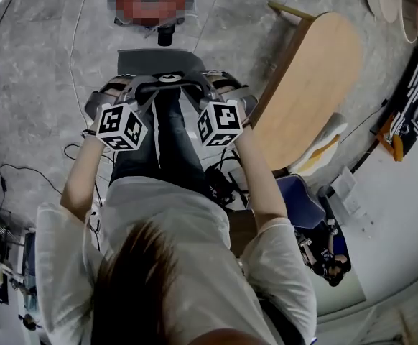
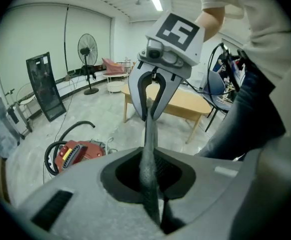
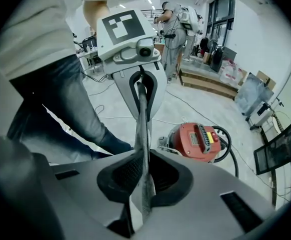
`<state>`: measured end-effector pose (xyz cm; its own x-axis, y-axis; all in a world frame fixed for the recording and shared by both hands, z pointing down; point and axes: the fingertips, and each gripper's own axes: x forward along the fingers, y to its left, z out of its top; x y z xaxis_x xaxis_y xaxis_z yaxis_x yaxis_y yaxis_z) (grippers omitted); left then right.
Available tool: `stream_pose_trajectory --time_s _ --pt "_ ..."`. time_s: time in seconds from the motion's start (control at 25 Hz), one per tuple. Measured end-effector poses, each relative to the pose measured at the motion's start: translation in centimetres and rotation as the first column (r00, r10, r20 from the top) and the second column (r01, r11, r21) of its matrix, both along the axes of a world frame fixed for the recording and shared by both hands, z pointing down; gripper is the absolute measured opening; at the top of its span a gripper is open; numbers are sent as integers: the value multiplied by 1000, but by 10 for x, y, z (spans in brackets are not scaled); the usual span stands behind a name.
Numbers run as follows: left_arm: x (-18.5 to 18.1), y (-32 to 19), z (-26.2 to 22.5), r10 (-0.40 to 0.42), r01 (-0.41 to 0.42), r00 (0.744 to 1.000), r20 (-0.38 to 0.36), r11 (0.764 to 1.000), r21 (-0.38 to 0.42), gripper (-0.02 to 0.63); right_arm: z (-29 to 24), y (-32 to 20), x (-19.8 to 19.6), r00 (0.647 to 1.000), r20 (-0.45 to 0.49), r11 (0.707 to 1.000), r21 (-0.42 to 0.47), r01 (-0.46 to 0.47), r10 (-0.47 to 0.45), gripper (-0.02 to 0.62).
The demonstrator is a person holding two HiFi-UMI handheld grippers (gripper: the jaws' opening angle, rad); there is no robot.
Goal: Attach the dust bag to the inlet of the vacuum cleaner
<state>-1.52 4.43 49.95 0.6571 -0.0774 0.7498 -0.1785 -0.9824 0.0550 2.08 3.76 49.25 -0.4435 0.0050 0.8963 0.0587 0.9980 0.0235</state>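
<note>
The grey dust bag (image 1: 169, 85) hangs stretched between my two grippers above the floor, in front of the person's legs. My left gripper (image 1: 138, 90) is shut on one end of its top edge and my right gripper (image 1: 207, 89) on the other. In the left gripper view the bag (image 2: 149, 159) runs edge-on from my own jaws up to the right gripper (image 2: 150, 115). The right gripper view mirrors this: the bag (image 3: 142, 149) leads to the left gripper (image 3: 141, 115). The red vacuum cleaner (image 3: 198, 141) stands on the floor beyond (image 2: 75, 154), apart from the bag.
A light wooden table (image 1: 309, 85) stands to the right, with a blue chair (image 1: 299, 200) behind it. Cables (image 1: 80, 149) trail over the grey floor on the left. A standing fan (image 2: 88, 49) and a dark panel (image 2: 44, 86) are farther off. Another person (image 3: 173, 19) works in the background.
</note>
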Motion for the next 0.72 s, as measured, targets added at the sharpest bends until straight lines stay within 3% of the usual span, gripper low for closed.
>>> stream_pose_trajectory --time_s 0.36,0.72 --pt "7 9 116 -113 115 993 33 991 -63 38 112 9 7 999 -33 997 -57 -42 40 35" --pt "1 9 201 -97 104 990 105 993 -59 38 199 12 2 995 -18 992 -83 -98 97 34"
